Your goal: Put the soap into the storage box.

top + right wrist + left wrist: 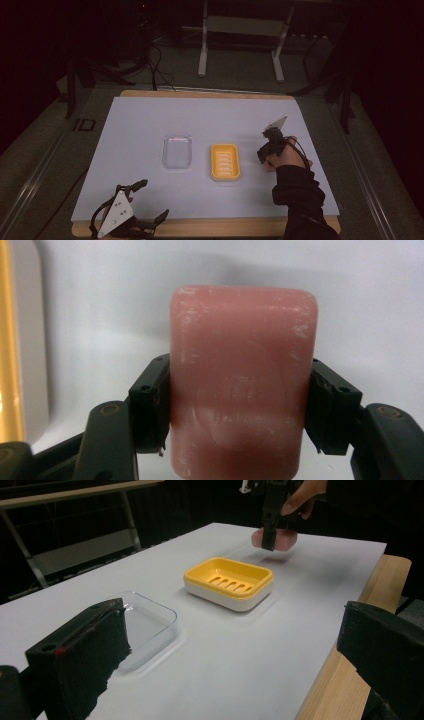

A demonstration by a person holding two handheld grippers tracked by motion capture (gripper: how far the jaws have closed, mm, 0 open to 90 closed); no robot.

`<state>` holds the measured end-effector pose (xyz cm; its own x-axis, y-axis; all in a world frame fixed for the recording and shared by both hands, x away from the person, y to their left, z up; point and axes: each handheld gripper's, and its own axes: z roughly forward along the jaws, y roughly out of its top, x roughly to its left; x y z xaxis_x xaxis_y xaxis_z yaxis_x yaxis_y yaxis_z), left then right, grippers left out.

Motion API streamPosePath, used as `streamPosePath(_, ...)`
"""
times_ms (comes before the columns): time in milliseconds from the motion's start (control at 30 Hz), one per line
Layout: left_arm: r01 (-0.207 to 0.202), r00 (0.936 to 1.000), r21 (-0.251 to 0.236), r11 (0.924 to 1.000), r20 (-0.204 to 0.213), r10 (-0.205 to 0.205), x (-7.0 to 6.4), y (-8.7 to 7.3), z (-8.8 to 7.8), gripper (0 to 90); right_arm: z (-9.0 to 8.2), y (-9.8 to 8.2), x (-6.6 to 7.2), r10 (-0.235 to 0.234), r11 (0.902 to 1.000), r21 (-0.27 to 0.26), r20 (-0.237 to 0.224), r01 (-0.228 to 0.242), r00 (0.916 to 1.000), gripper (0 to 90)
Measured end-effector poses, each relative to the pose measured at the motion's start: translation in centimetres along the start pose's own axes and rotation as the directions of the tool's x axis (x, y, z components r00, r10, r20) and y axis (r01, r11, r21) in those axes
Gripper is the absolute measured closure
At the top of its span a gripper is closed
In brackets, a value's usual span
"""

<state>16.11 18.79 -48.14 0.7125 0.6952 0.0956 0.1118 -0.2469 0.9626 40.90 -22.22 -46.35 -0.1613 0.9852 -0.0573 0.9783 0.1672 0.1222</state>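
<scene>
Right claw point(240, 405) clamps a scuffed, waxy pink soap bar point(242, 375) — left claw point(225, 660) gapes wide.

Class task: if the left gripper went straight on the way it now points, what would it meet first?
Probably the clear plastic lid just ahead on the white table sheet; the left gripper sits open, though depth is uncertain.
</scene>
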Motion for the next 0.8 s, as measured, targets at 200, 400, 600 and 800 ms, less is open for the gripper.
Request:
streamPosePath(200, -0.001, 1.0000, -0.002, 1.0000, 0.001, 0.001, 0.0, 0.0, 0.0, 0.6, -1.5, 0.2, 0.8, -0.005, 0.9996, -0.027, -0.007, 0.004, 1.0000, 37.3)
streamPosePath(400, -0.001, 1.0000, -0.004, 1.0000, 0.003, 0.002, -0.1, 0.1, 0.0, 0.6, -2.5, 0.5, 2.0, -0.016, 0.9995, -0.029, 0.001, 0.016, 0.9999, 37.3)
streamPosePath(600, -0.004, 1.0000, -0.004, 1.0000, 0.002, 0.004, -0.1, 0.1, 0.0, 0.6, -3.9, 1.1, 3.6, -0.035, 0.9984, -0.044, 0.000, 0.035, 0.9994, 37.3)
streamPosePath(800, -0.002, 1.0000, -0.006, 1.0000, 0.001, 0.002, -0.1, 0.1, 0.0, 0.5, -5.4, 1.5, 5.1, -0.051, 0.9969, -0.060, -0.003, 0.051, 0.9987, 37.3)
